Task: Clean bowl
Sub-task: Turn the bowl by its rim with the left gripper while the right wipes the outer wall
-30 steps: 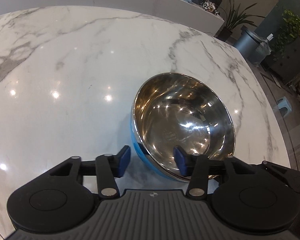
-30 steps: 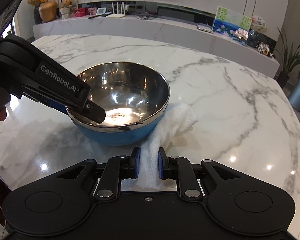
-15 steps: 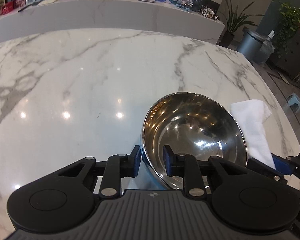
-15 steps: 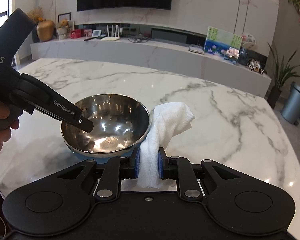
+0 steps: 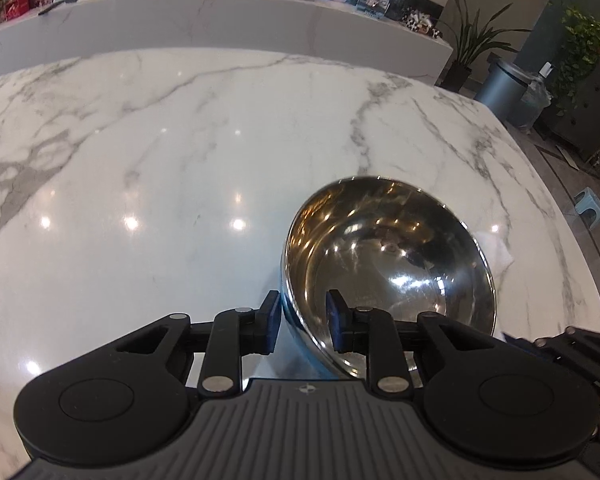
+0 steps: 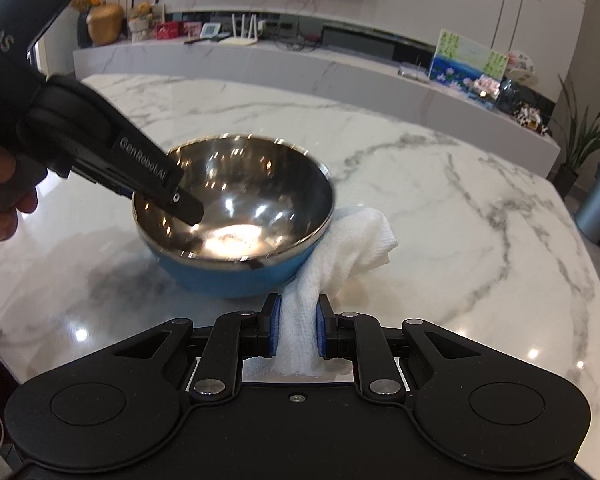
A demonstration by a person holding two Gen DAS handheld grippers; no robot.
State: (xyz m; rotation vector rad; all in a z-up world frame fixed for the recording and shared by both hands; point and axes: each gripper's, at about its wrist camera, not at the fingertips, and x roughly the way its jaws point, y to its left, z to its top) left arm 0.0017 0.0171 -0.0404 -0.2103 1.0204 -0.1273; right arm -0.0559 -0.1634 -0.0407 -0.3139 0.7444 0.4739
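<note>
So the bowl point(image 6: 236, 216) is sitting on the marble table point(image 6: 460, 240), steel inside, blue outside, a bit left of middle in the right wrist view. In the left wrist view it's point(image 5: 388, 256) low and right of centre, and it looks tipped toward the camera there, though that could just be the fisheye.

Left gripper point(image 5: 303, 322) has the bowl's near rim between its two blue pads, one pad outside the wall and one inside. There's a sliver of gap on both sides of the rim, so the pads don't seem to be pressing on it, and the jaws are opening at this moment. From the right wrist view you can see that same gripper point(image 6: 180, 204) coming in from the upper left and dipping over the rim, with a hand point(image 6: 4, 216) on its handle at the left edge.

Right gripper point(image 6: 296, 330) is clamped tight on a white cloth point(image 6: 340, 248). The cloth runs up from the pads and bunches against the bowl's right side, touching the blue wall just under the rim. In the left view only a small corner of the cloth point(image 5: 496, 248) peeks out behind the bowl
</note>
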